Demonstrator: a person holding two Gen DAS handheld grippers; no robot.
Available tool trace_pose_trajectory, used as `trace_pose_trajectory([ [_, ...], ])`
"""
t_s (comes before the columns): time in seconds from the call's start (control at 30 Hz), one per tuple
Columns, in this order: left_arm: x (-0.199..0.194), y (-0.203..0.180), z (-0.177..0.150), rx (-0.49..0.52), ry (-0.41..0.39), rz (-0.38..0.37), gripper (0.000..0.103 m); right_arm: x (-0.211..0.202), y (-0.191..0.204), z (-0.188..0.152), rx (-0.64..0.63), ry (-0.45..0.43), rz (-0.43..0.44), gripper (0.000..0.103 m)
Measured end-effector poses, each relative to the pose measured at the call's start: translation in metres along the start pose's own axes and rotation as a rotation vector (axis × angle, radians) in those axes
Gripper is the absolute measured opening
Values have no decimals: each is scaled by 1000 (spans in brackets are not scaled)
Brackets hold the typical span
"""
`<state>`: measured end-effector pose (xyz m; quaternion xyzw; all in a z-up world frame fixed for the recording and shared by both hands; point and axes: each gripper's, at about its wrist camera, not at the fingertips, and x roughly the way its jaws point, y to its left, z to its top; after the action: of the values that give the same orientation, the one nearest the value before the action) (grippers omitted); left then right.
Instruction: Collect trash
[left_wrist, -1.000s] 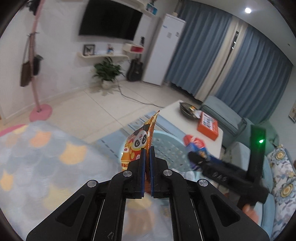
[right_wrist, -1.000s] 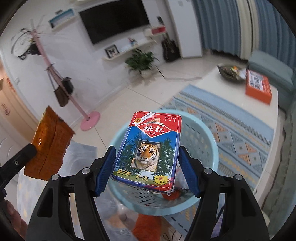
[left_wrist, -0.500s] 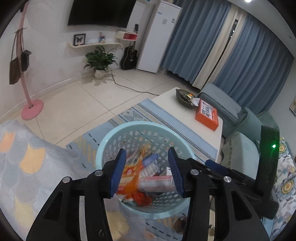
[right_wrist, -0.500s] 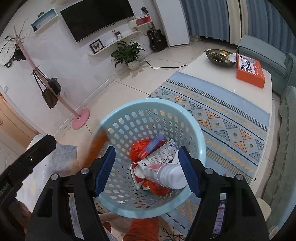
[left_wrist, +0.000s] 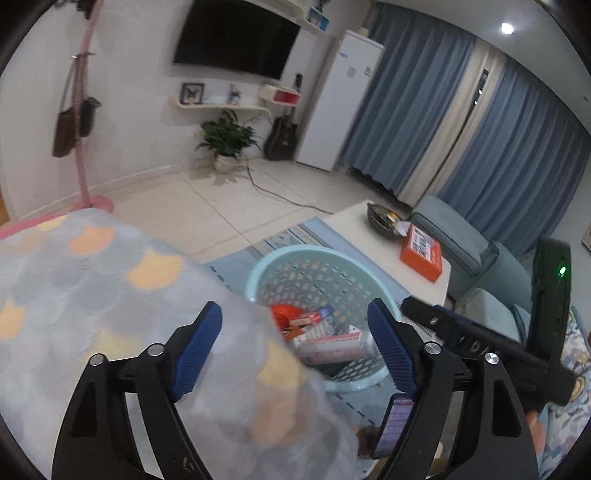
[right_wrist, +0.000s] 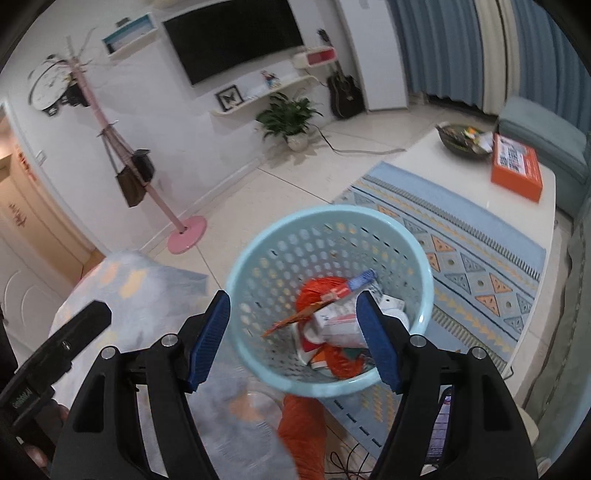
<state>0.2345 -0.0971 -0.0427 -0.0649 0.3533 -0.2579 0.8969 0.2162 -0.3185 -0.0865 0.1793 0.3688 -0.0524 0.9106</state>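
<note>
A: Both sets of fingers spread wide w/ nothing in them — left gripper (left_wrist: 295, 350) over the patterned blanket (left_wrist: 92, 280), right gripper (right_wrist: 293, 336) above the basket (right_wrist: 258, 258).

B: Trash?

A: Inside the basket, which sits on the rug (right_wrist: 461, 236) near its edge: orange wrapper (right_wrist: 321, 291), white tube (right_wrist: 343, 325), etc.

B: Next step?

A: Prob. seeking more litter. Person should lift clear of the rim first, then scan outward to the far worktop (right_wrist: 436, 162).

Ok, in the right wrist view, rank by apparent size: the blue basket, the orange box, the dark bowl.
1. blue basket, much nearer the camera
2. orange box
3. dark bowl, close to the box in apparent size
</note>
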Motion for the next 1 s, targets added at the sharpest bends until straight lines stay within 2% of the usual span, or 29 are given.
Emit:
trace_pose_trajectory([
  [0.27,-78,17,-24,-8,-129,145,87,-50,58,-22,-110,-85,52,74],
  [0.5,-130,28,-60,25,-270,311,90,-85,98,-57,-202,-222,30,74],
  [0.67,-141,25,-83,55,-379,441,94,-102,108,-76,-241,-328,-24,74],
  [0.77,-139,28,-93,50,-409,463,95,-106,109,-86,-255,-357,-37,74],
  [0.87,-138,30,-92,77,-399,480,95,-107,109,-94,-276,-376,-57,74],
  [1.0,-143,33,-100,54,-412,503,95,-107,109,-99,-277,-402,-58,74],
])
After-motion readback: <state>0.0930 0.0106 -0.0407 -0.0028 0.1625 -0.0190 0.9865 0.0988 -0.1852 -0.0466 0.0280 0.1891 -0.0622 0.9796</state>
